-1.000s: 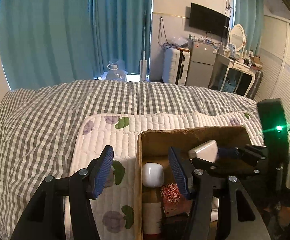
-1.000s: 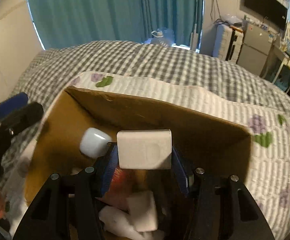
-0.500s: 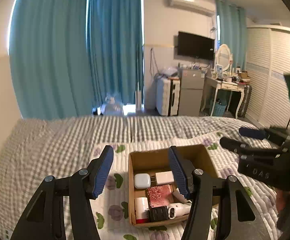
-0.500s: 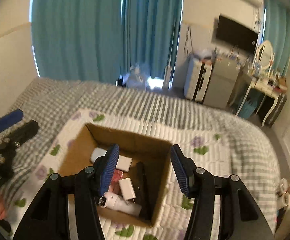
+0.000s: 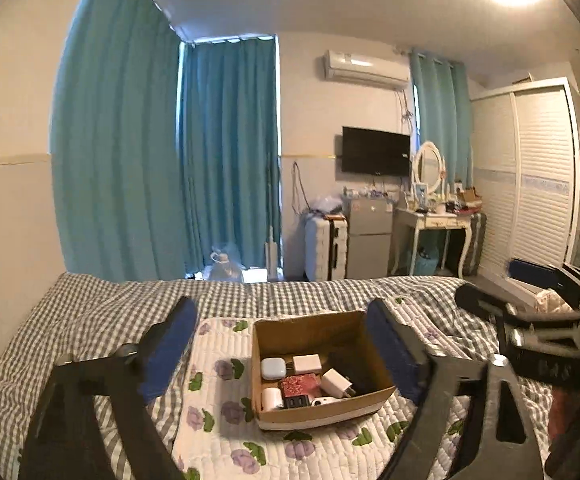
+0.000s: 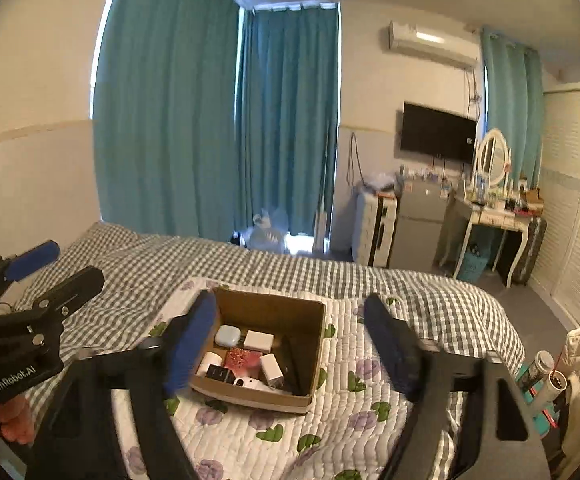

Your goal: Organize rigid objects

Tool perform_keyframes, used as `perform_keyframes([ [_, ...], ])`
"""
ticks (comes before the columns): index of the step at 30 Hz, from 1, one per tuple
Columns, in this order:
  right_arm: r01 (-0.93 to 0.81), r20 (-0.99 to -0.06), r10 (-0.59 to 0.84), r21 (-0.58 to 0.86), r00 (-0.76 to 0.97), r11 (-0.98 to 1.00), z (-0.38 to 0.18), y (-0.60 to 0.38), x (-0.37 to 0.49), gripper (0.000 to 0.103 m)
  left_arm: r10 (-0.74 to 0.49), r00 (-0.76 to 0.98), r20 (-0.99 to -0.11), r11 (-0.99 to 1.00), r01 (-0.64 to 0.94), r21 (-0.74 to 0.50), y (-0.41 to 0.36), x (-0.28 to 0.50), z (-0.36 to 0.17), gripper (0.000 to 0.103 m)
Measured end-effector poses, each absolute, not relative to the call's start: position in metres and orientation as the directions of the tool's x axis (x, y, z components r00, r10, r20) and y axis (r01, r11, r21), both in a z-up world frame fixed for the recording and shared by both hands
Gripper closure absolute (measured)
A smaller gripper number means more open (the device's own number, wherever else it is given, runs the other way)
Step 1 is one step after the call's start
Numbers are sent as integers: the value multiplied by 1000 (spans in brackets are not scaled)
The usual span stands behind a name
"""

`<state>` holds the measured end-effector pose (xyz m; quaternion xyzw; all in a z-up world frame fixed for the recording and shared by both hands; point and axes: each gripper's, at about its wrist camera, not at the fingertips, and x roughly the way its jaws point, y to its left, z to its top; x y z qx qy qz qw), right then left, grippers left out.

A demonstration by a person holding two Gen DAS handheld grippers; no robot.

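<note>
Both your grippers — left gripper (image 5: 278,352), right gripper (image 6: 294,346) — have jaws spread, holding nothing, well above the cardboard box (image 5: 314,414) on the bed (image 6: 410,288) — box below-ahead, about equally near either.

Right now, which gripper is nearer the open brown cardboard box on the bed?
Left, narrowly. The left gripper hangs high, facing the brown cardboard box almost squarely; the right gripper, about as high, sits off to its right. Both jaws open.
</note>
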<state>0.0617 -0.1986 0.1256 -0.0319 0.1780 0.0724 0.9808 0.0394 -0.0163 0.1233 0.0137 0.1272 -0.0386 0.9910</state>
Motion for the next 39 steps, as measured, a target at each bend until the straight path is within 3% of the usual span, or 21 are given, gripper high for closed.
perform_keyframes([
  [1, -134, -335, 114, -37, 935, 990, 120, -197, 54, 3, -67, 966, -251, 997, 73, 15, -15, 35, 119, 6],
  [3, -119, -309, 108, -18, 945, 993, 110, -196, 45, 0, -54, 964, -260, 998, 62, 21, -13, 31, 107, 4],
  [6, -107, -315, 104, 6, 943, 994, 97, -195, 41, 0, -42, 965, -257, 999, 49, 20, -12, 25, 94, 0],
  [20, -39, -345, 30, -20, 938, 999, 31, -204, 46, 0, 1, 948, -318, 1000, 0, 4, -3, 36, 35, 0],
  [39, -61, -363, 40, -47, 931, 997, 25, -198, 46, 0, -7, 938, -345, 1000, 11, 8, 0, 36, 28, 0],
])
